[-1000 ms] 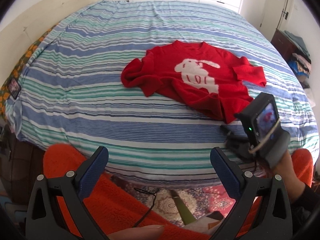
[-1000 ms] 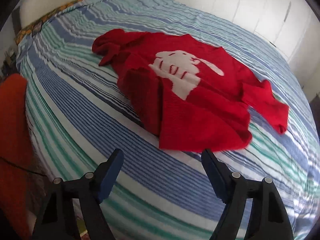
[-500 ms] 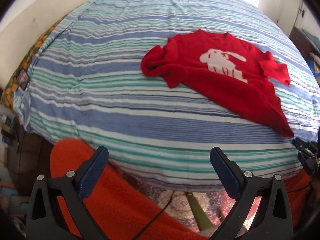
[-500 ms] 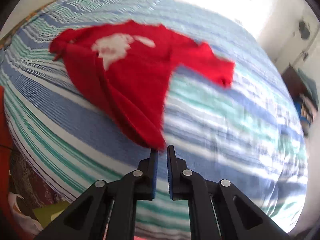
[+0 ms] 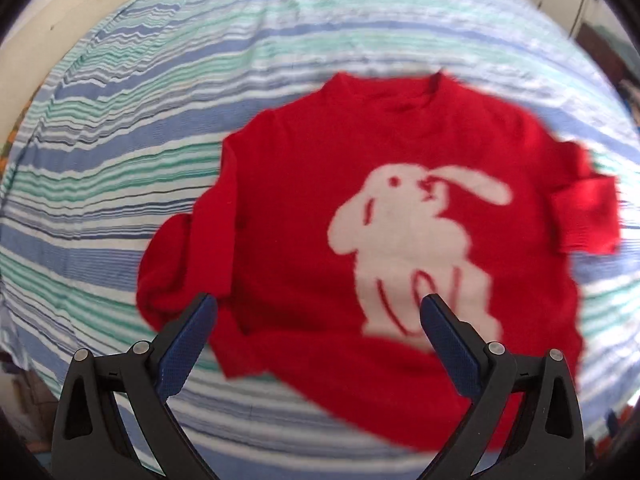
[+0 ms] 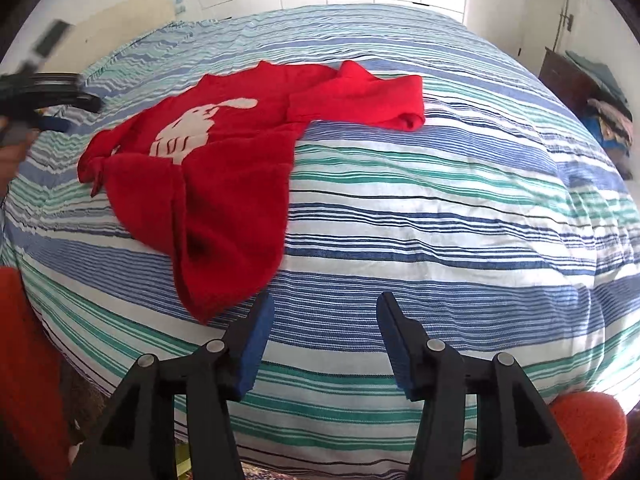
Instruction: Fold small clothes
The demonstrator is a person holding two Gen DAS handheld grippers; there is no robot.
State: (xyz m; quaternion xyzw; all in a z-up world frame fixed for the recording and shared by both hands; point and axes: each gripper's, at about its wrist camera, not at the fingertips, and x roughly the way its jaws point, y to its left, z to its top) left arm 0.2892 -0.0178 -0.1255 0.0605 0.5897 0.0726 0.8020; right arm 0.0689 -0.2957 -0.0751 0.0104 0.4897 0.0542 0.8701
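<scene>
The sweater [image 6: 224, 152] lies face up, rabbit showing, on the striped bed [image 6: 440, 208], stretched from ten o'clock toward six in the right view, rumpled and not yet folded. The right gripper [image 6: 324, 334], jaws just reopened and empty, sits beside its hem; the left gripper [image 5: 318, 320] hovers spread above it.

A bed [image 6: 440, 208] fills both views, covered by a bedspread [image 5: 132, 152] striped in blue, green and white, with thin dark lines between some bands. A single red sweater [image 6: 224, 168] lies directly on it, front up, showing a white rabbit design [image 5: 412, 248]. Seen from the right wrist, one sleeve [image 6: 372, 98] stretches out flat across the stripes, and the hem sits near the bed's front edge. The other sleeve [image 5: 176, 264] is bunched beside the body.
</scene>
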